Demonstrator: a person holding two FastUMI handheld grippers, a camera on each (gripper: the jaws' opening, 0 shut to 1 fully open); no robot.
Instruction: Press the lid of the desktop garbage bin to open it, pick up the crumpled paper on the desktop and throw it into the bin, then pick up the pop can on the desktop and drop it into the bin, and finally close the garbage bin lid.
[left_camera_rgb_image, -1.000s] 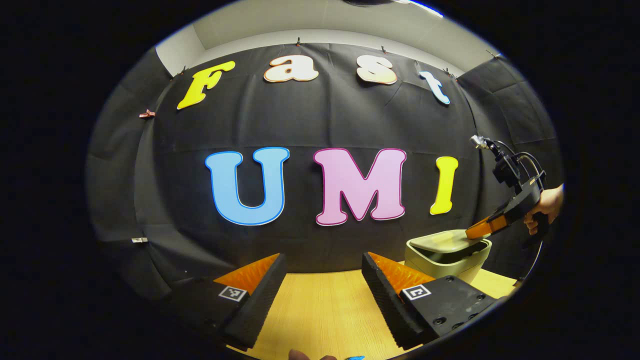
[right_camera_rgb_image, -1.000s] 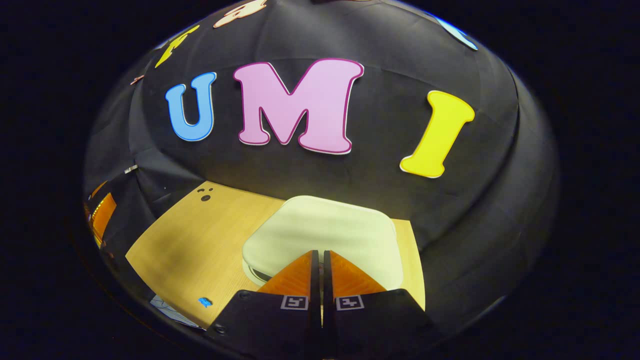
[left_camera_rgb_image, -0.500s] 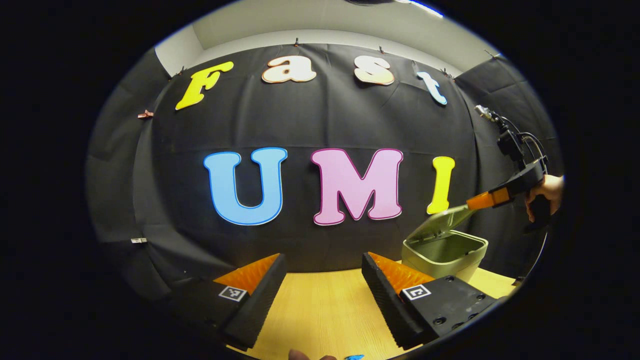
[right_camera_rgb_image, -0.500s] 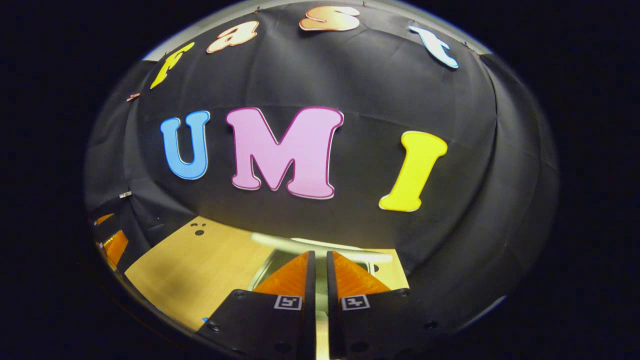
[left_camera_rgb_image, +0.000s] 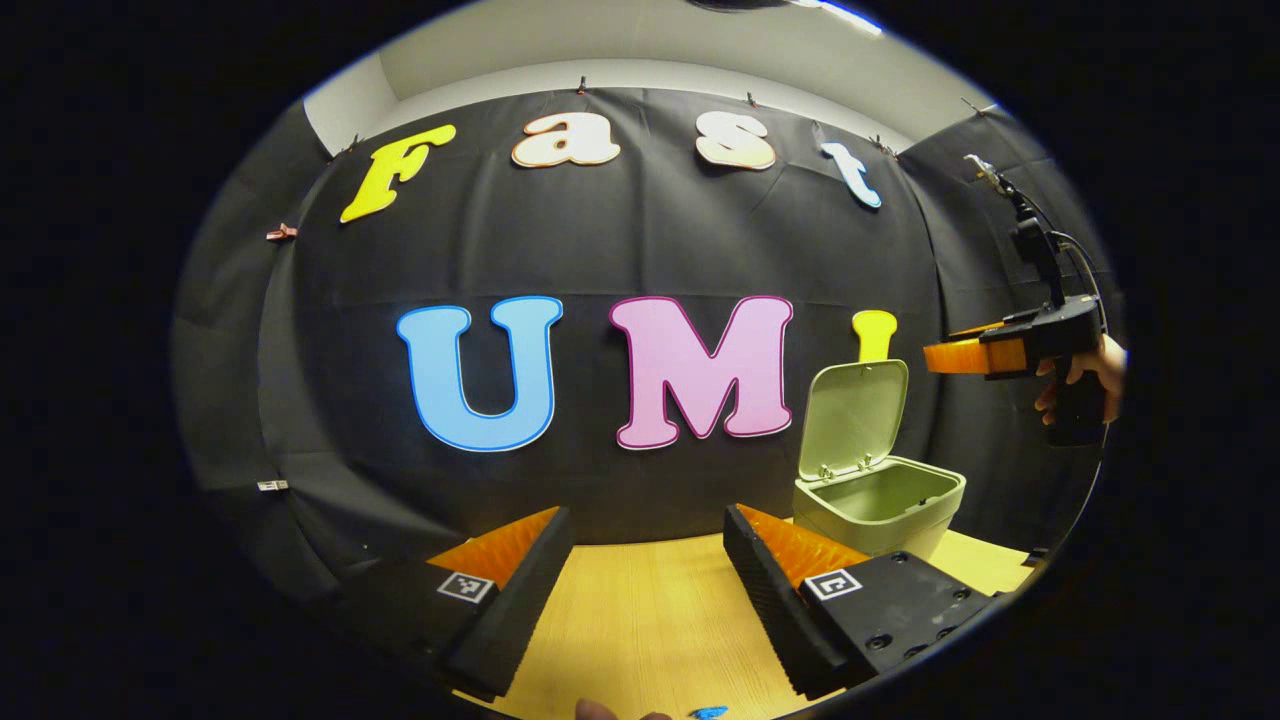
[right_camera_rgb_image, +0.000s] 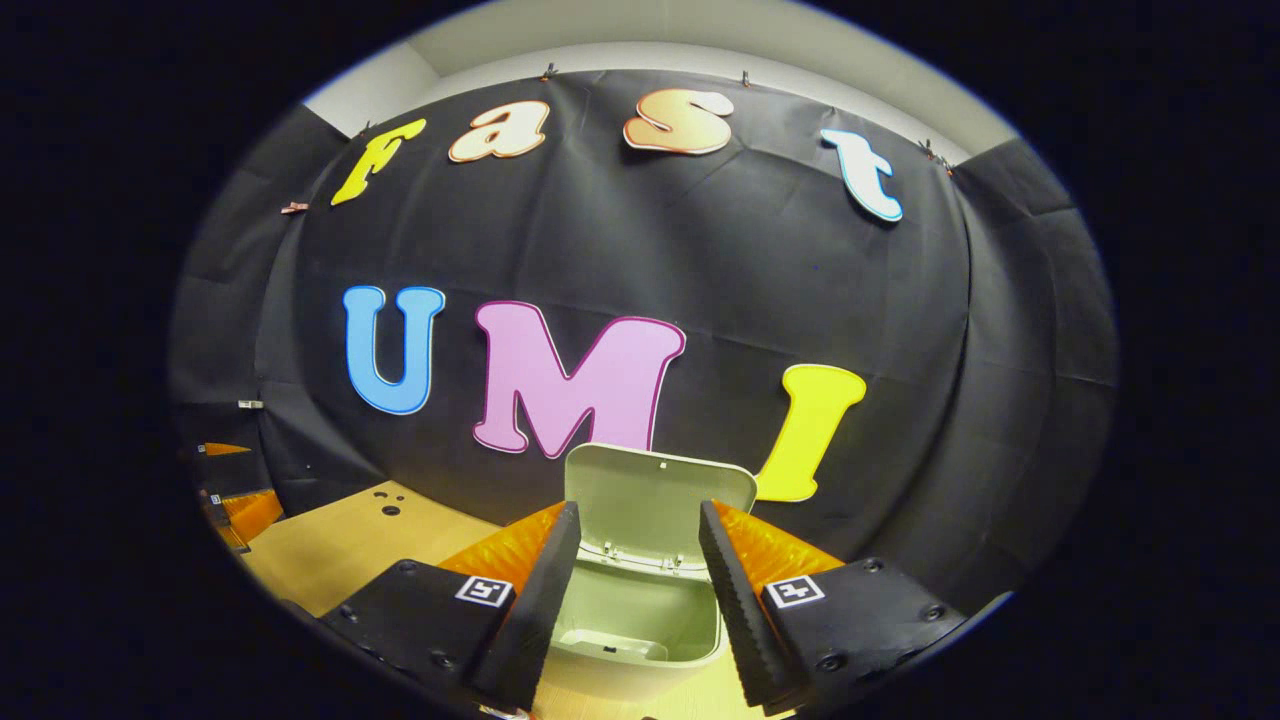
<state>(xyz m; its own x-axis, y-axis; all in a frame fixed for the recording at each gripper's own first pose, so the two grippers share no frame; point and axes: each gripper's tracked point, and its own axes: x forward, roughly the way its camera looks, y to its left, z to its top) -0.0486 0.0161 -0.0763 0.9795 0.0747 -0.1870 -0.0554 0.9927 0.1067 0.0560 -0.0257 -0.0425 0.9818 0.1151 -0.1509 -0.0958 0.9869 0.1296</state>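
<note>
The pale green desktop bin (left_camera_rgb_image: 880, 508) stands at the table's right with its lid (left_camera_rgb_image: 852, 414) swung upright, the inside bare. My left gripper (left_camera_rgb_image: 648, 585) is open low over the wooden table, left of the bin, holding nothing. In the left gripper view the right gripper (left_camera_rgb_image: 940, 357) hangs level in the air above and to the right of the bin, held by a hand (left_camera_rgb_image: 1085, 372). In the right gripper view my right gripper (right_camera_rgb_image: 632, 590) is open, looking down into the bin (right_camera_rgb_image: 640, 630) with the raised lid (right_camera_rgb_image: 655, 495) beyond its fingers.
The wooden table (left_camera_rgb_image: 650, 630) runs to the black cloth wall behind. A small blue mark (left_camera_rgb_image: 708, 713) lies at the table's near edge. In the right gripper view the left gripper (right_camera_rgb_image: 232, 500) shows at the far left and small dark holes (right_camera_rgb_image: 385, 505) mark the tabletop.
The bin lid sprang from closed to fully upright. My right gripper lifted off the lid, rose and levelled out, and went from shut to open. The left gripper barely moved.
</note>
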